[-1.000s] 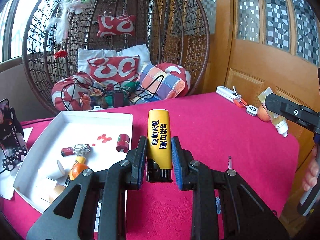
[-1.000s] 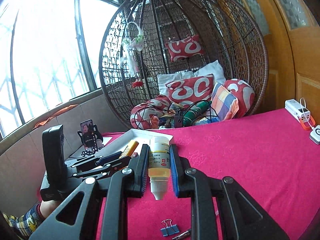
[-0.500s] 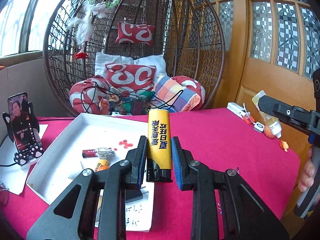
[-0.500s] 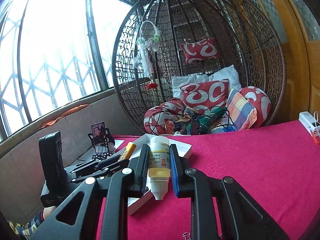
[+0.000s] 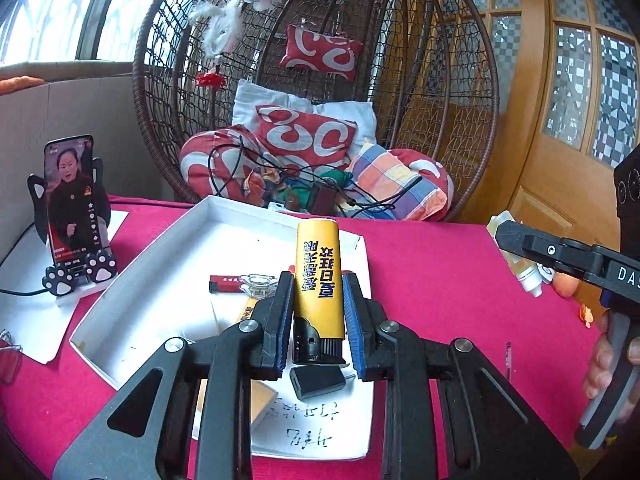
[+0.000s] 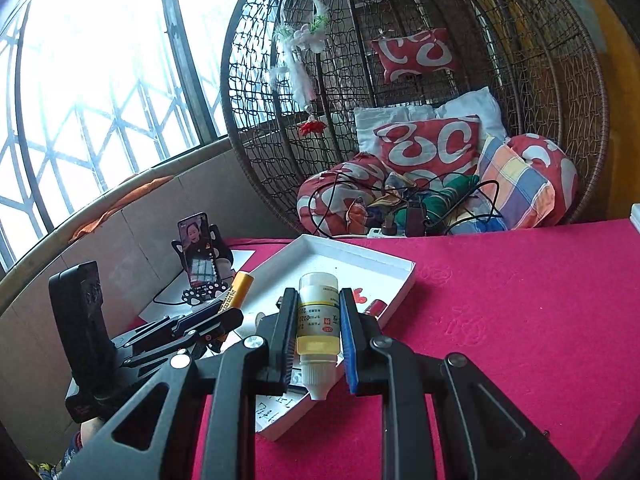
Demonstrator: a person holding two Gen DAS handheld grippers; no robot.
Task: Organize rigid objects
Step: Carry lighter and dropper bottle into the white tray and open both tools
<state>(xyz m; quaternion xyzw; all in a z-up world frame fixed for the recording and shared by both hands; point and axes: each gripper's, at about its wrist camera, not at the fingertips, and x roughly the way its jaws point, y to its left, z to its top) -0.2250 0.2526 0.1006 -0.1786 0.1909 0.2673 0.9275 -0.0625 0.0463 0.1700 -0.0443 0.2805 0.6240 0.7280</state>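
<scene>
While both hold items, a phone (image 5: 70, 204) stands beside the white tray (image 5: 168, 264).

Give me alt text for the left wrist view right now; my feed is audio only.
The left gripper is clamped on a yellow lighter, held upright above a shallow white tray on a red tablecloth. The tray holds a red lighter and a black adapter. At the right edge, the right gripper carries a small dropper bottle.
</scene>
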